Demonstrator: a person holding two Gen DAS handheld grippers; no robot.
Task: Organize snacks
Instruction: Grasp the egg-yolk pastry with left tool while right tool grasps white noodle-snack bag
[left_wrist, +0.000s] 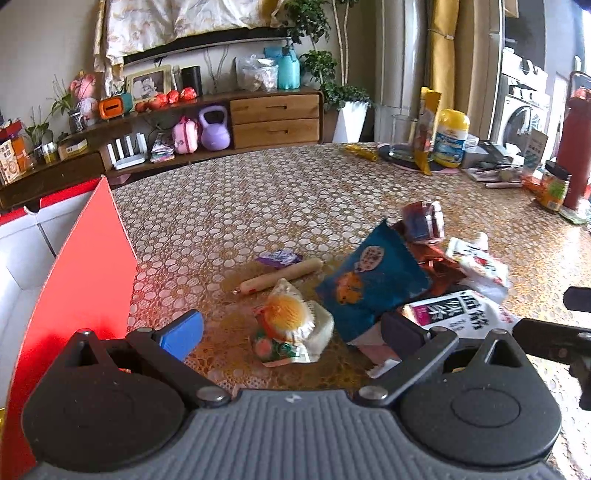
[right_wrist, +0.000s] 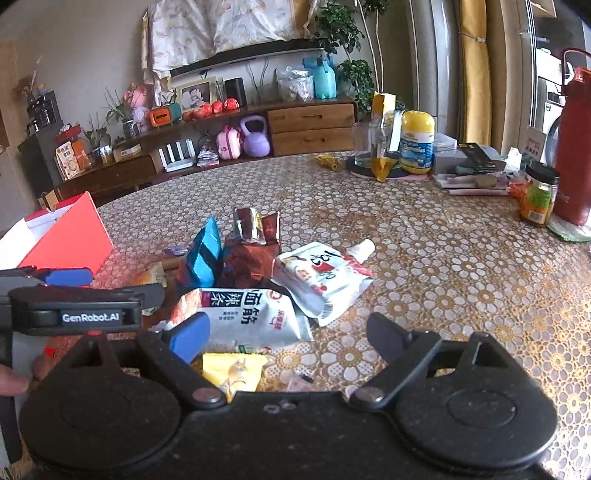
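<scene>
Snacks lie heaped on the patterned table. My left gripper is open, low over the table. A small packet with an orange picture lies between its fingers, untouched by either pad. Beyond it lie a sausage stick, a purple wrapper and a blue bag. My right gripper is open, just short of a white pack with black characters. A yellow packet lies under its base. A white spout pouch, a brown bag and a foil pack lie further on.
An open red box stands at the table's left edge, close to my left gripper. At the far right stand a yellow-capped bottle, a glass, a jar and a red flask. Bare tabletop stretches right of the heap.
</scene>
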